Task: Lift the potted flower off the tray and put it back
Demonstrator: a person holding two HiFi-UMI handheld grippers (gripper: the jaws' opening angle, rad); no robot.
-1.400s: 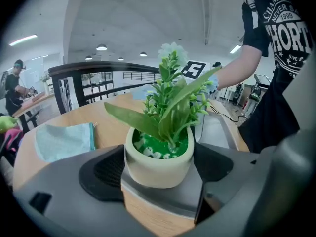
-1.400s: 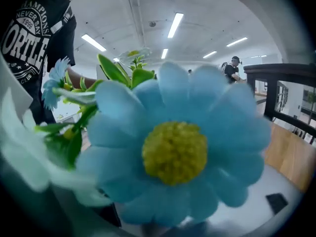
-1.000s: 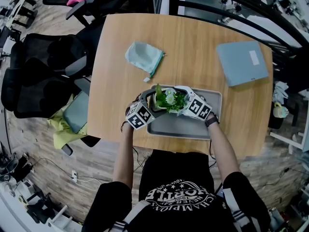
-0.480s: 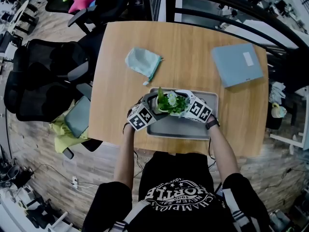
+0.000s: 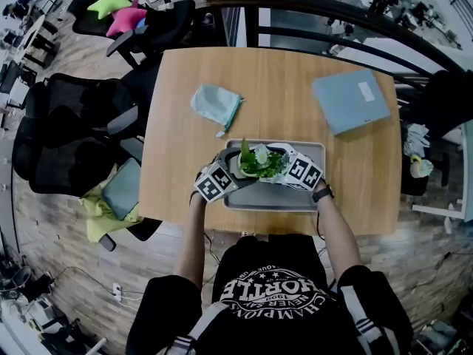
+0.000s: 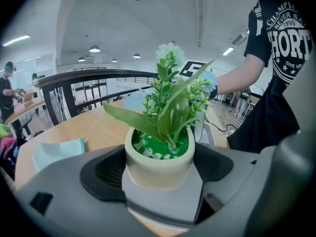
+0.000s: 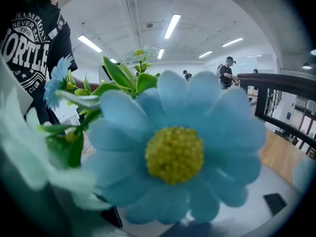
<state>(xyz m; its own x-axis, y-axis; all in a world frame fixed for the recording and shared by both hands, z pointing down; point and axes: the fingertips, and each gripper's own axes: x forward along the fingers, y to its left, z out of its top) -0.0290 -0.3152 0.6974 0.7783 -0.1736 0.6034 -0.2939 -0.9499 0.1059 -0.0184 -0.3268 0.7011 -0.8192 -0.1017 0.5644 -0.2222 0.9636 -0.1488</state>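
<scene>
Blue bloom of the potted flower hides the right gripper's jaws, grip unreadable; left gripper clamps it, still at the tray's upper left.

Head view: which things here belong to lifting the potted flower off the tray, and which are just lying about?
Part of the job:
potted flower, held by the left gripper
tray
right gripper, up against the flower

Just lying about:
pale green pouch
blue folder
black chairs beside the table
</scene>
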